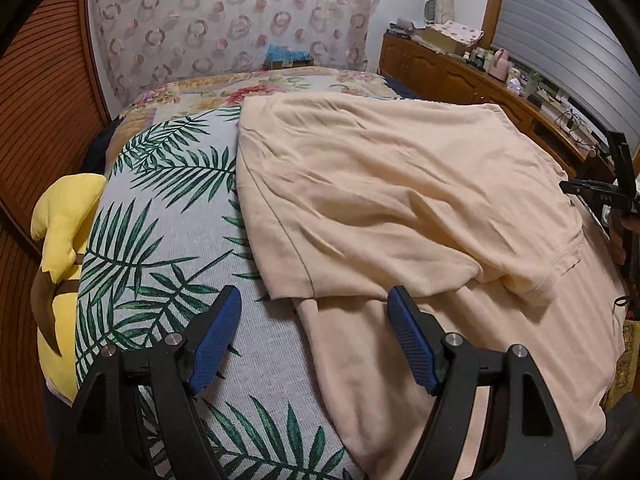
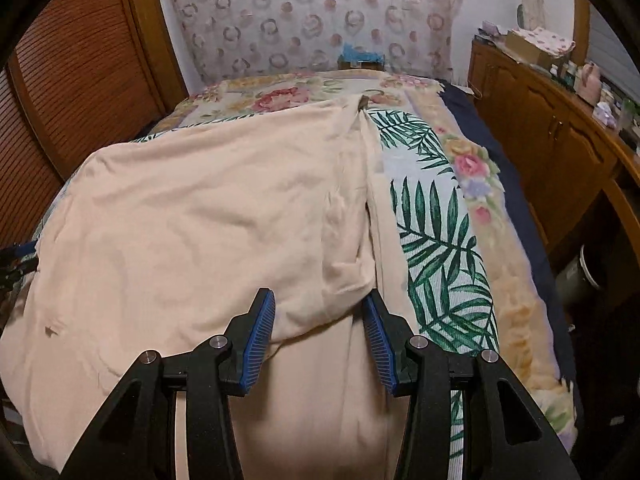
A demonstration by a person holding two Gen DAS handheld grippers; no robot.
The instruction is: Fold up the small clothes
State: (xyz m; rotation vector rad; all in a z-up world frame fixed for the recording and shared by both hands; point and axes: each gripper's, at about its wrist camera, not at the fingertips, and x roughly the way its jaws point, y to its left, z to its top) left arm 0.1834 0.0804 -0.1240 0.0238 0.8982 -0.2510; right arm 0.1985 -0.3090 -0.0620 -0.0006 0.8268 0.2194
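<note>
Leafy green and white cloth (image 1: 168,240) covers the bed, with a flowery blanket (image 2: 472,168) under it. Wooden cupboards (image 2: 560,152) stand along one wall. A peach shirt (image 1: 400,184) lies on the bed, partly folded and wrinkly. The left gripper (image 1: 314,320) is wide open, holding nothing. The right gripper (image 2: 320,324) is half open over the shirt's folded edge, not pinching it.

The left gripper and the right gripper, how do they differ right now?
The left gripper has its jaws spread wider than the right gripper. The left gripper hangs over the left edge of the peach garment, partly above the palm-leaf cover; the right gripper hangs over the garment's folded corner near the right side. Both are open, holding nothing, with blue ribbed pads.
</note>
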